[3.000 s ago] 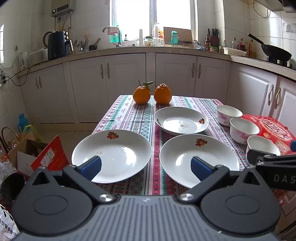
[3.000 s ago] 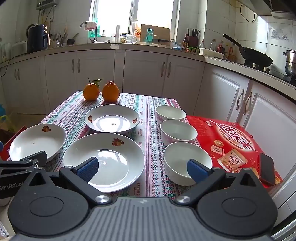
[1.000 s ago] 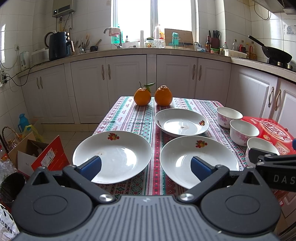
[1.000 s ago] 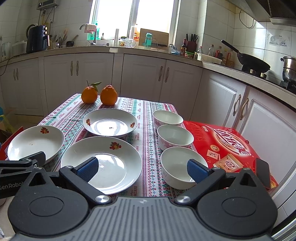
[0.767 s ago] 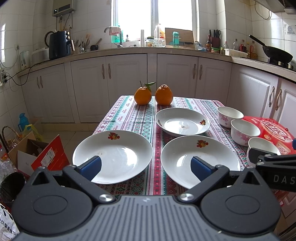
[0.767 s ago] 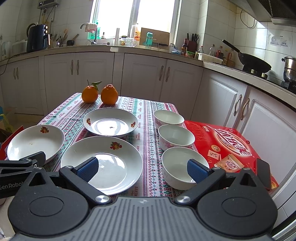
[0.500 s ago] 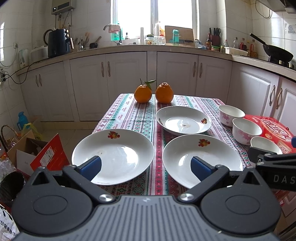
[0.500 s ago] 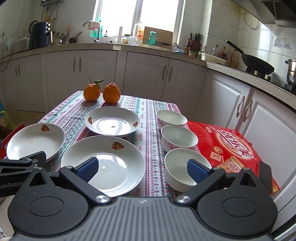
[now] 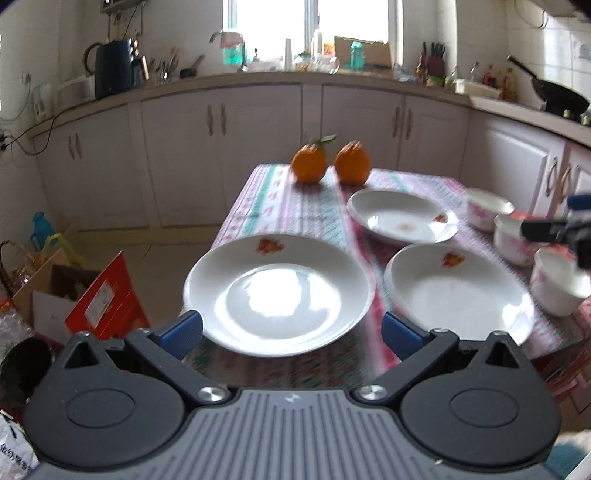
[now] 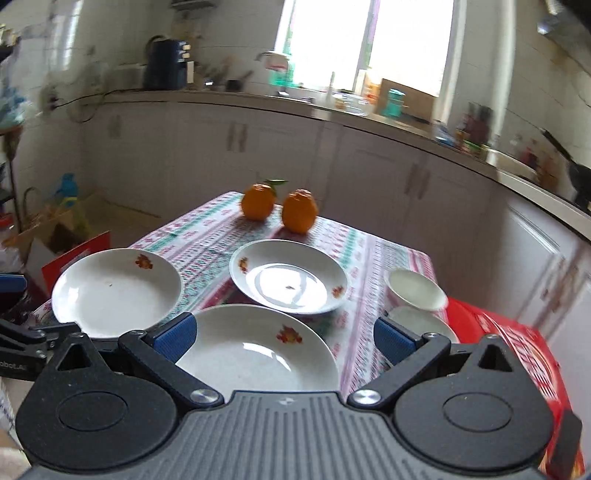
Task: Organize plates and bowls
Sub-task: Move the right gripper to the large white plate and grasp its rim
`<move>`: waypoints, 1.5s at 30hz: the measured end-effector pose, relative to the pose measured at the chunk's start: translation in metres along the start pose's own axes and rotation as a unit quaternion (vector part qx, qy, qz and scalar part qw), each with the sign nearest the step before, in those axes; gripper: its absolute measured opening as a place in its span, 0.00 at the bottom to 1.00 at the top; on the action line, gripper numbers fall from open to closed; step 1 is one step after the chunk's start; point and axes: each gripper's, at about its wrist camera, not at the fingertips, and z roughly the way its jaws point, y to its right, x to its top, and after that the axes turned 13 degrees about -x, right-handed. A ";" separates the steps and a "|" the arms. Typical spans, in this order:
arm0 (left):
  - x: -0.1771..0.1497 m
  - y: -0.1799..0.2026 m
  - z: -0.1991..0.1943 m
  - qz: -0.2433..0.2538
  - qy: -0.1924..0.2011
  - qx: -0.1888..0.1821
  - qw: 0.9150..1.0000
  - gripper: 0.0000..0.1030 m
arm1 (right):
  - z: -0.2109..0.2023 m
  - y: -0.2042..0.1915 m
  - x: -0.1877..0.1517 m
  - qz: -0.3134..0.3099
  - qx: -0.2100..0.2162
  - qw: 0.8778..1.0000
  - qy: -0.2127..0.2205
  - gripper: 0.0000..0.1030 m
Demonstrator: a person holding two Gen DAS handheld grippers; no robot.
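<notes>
**Three plates and three bowls on a patterned kitchen table, both grippers spread wide and empty**

Three white plates with small red flower marks lie on a table covered by a striped patterned tablecloth (image 9: pixel 291 206). The near left plate (image 9: pixel 277 291) sits at the table's left front edge. The near right plate (image 9: pixel 458 288) lies just beside it, with a strip of cloth between them. The far plate (image 9: pixel 402 221) rests behind them, toward the middle of the table. None of the plates is stacked.

Three small white bowls stand in a row along the table's right side: the far bowl (image 9: pixel 487 212), the middle bowl (image 9: pixel 517 238) and the near bowl (image 9: pixel 561 286).

The left gripper (image 9: pixel 291 334) hovers at the near rim of the near left plate, its blue-padded jaws spread wide to either side of that plate and gripping nothing. Contact with the rim cannot be judged. The right gripper (image 10: pixel 282 338) hovers over the near right plate, jaws equally wide and empty.

Two oranges (image 9: pixel 330 166) sit side by side at the table's far end. A red box (image 10: pixel 524 354) lies right of the bowls. White kitchen cabinets (image 9: pixel 258 147) run behind the table, below a bright window (image 9: pixel 306 26).
</notes>
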 end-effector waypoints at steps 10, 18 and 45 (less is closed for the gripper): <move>-0.016 -0.041 0.033 0.003 -0.058 -0.021 0.998 0.99 | 0.050 -0.026 0.025 -0.017 0.110 0.993 -0.034 1.00; -0.014 -0.051 0.054 0.029 -0.079 -0.060 0.995 0.99 | 0.085 -0.052 0.039 -0.040 0.144 0.987 -0.060 1.00; -0.015 -0.063 0.065 0.046 -0.075 -0.085 0.992 1.00 | 0.222 -0.120 0.087 -0.086 0.346 0.915 -0.188 1.00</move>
